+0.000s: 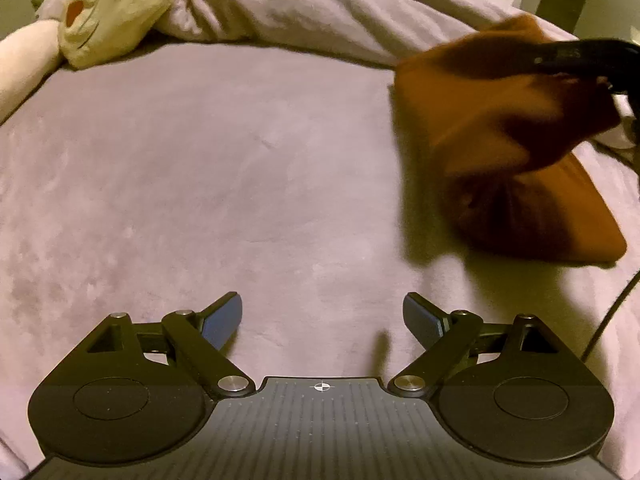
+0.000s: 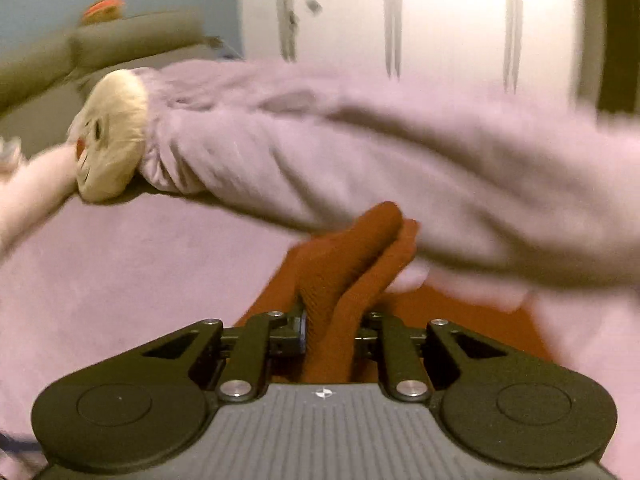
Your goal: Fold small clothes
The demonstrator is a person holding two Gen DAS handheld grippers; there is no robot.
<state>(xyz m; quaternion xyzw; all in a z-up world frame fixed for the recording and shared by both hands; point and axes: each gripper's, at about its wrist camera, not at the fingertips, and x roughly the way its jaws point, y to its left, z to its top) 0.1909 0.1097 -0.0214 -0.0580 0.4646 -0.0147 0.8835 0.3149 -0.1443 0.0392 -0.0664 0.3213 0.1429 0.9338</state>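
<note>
A small orange garment [image 1: 520, 168] lies at the right of the lilac bed cover [image 1: 200, 180]. Part of it is lifted and blurred. In the right wrist view my right gripper [image 2: 330, 334] is shut on a bunched fold of the orange garment [image 2: 344, 272], which stands up between the jaws. The right gripper's dark body [image 1: 592, 60] shows above the garment in the left wrist view. My left gripper [image 1: 322, 320] is open and empty, low over bare cover, left of and nearer than the garment.
A cream plush toy with a drawn face [image 1: 116, 4] lies at the far left, also in the right wrist view [image 2: 108, 136]. A rolled lilac blanket [image 1: 280, 4] runs along the back. White cupboard doors [image 2: 440, 20] stand behind the bed.
</note>
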